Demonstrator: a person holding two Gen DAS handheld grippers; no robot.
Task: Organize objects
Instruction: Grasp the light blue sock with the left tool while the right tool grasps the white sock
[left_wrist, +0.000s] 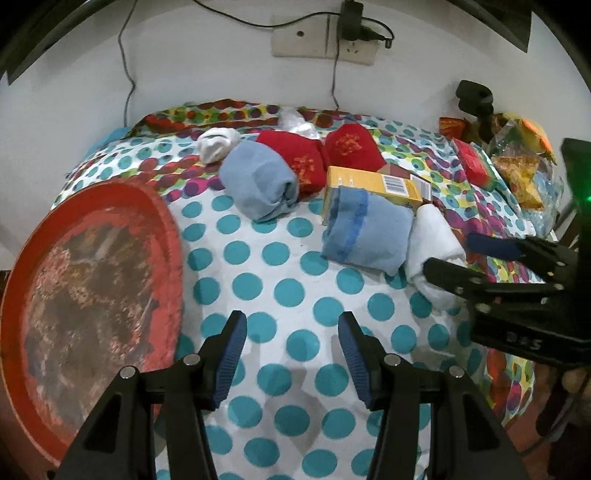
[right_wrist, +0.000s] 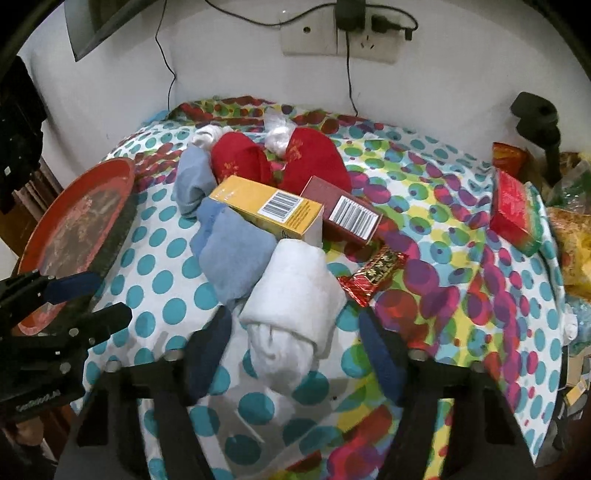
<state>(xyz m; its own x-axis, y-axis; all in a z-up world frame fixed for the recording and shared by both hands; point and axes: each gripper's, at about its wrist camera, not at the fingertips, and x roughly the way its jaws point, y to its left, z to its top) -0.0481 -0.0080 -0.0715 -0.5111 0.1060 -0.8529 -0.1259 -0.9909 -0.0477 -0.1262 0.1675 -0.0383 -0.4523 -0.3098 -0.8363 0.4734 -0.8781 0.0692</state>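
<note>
A white rolled sock (right_wrist: 291, 295) lies on the dotted cloth between the fingers of my right gripper (right_wrist: 291, 350). The jaws stand apart with a gap on each side of it, so they are open. Beside it lie a light blue sock roll (right_wrist: 236, 254), a yellow box (right_wrist: 266, 210) and a maroon box (right_wrist: 343, 214). Farther back are another blue roll (left_wrist: 258, 181), two red rolls (left_wrist: 303, 162) and a small white roll (left_wrist: 216, 144). My left gripper (left_wrist: 291, 350) hangs open over bare cloth, next to the round red tray (left_wrist: 162, 221).
A red-gold candy wrapper (right_wrist: 373, 273) lies right of the white sock. A red box (right_wrist: 513, 206), snack bags (left_wrist: 524, 166) and a black clamp stand (right_wrist: 535, 122) crowd the right edge. A wall with a socket and cables (left_wrist: 332, 40) closes the back.
</note>
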